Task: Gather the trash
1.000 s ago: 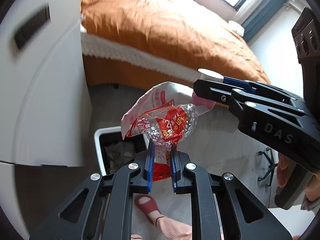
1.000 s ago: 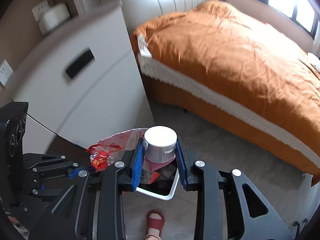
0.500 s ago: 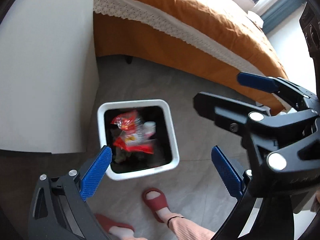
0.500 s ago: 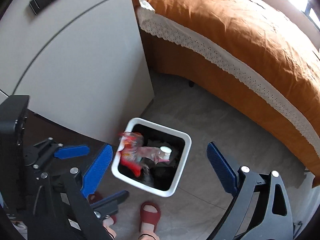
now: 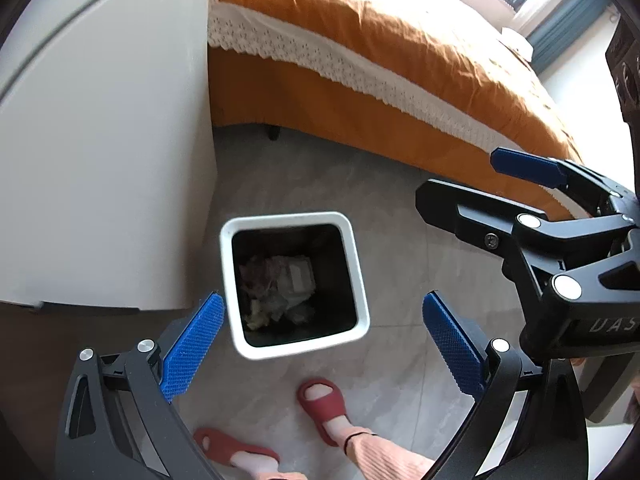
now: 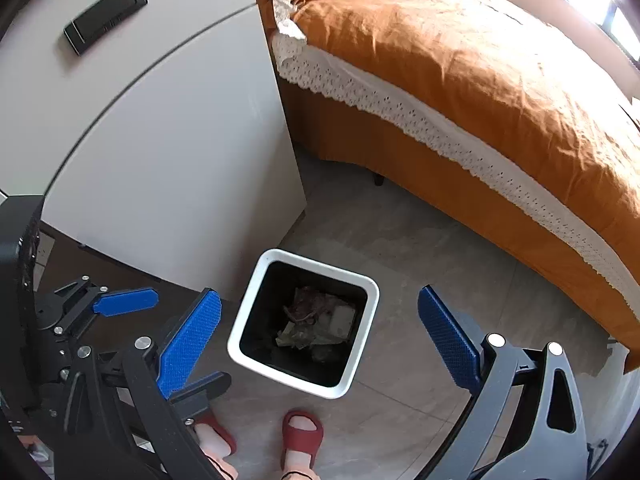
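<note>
Both grippers, left (image 5: 320, 344) & right (image 6: 320, 336), hang w/ jaws spread wide & empty over the white bin (image 5: 356, 280) by the bed (image 6: 480, 80), since the trash (image 5: 280, 284) lies inside it.

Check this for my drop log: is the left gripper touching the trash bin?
Apart. In the left wrist view the left gripper hangs open above the trash bin, whose rim stands far below, nothing between the blue pads.

Both wrist views angled steeply down from above, side by side, sharing the white square plastic waste bin (image 5: 294, 284) (image 6: 304, 322), grey tiled floor (image 5: 400, 360) (image 6: 400, 240), orange-covered bed's edge (image 5: 360, 112) (image 6: 460, 168).
</note>
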`<act>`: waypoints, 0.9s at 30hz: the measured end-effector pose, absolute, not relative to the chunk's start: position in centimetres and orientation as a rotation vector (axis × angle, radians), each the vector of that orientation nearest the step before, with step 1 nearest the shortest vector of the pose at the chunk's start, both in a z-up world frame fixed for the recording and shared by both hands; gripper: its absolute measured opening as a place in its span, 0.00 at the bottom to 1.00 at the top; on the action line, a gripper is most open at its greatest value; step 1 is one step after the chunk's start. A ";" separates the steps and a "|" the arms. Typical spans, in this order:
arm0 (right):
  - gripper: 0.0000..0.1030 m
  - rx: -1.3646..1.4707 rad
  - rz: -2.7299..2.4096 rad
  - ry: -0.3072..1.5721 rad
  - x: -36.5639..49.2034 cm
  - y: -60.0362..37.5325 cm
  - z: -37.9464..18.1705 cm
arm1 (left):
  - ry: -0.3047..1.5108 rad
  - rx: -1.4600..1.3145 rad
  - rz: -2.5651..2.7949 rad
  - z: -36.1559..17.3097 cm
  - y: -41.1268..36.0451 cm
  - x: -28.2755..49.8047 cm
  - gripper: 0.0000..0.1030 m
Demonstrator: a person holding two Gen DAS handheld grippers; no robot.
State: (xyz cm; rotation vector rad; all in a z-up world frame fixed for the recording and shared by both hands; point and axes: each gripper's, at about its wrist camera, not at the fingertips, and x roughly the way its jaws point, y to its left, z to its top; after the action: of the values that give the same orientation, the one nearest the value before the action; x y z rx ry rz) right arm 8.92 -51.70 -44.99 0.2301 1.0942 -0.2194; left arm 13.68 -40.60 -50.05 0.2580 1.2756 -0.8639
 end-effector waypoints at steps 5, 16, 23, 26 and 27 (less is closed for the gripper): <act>0.95 0.228 -0.230 1.066 8.3 -51.6 -42.0 | 1.239 0.263 -0.856 -46.9 -40.3 13.7 0.95; 0.95 0.206 -0.226 0.956 5.7 -51.0 -32.2 | 1.161 0.201 -0.841 -36.7 -38.1 12.5 0.95; 0.95 0.185 -0.191 0.856 4.7 -49.4 -25.6 | 1.071 0.161 -0.829 -29.3 -36.1 11.5 0.95; 0.95 0.179 -0.169 0.820 4.6 -48.8 -23.5 | 1.026 0.162 -0.822 -26.4 -35.1 11.3 0.95; 0.95 0.172 -0.158 0.807 4.6 -48.4 -22.7 | 1.015 0.165 -0.817 -25.7 -34.8 11.2 0.95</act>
State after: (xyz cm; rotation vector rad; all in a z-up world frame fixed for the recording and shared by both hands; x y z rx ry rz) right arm 4.58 -48.42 -22.68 0.1724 0.8067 -0.1582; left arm 11.20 -34.76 -25.66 0.1648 1.0145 -0.8168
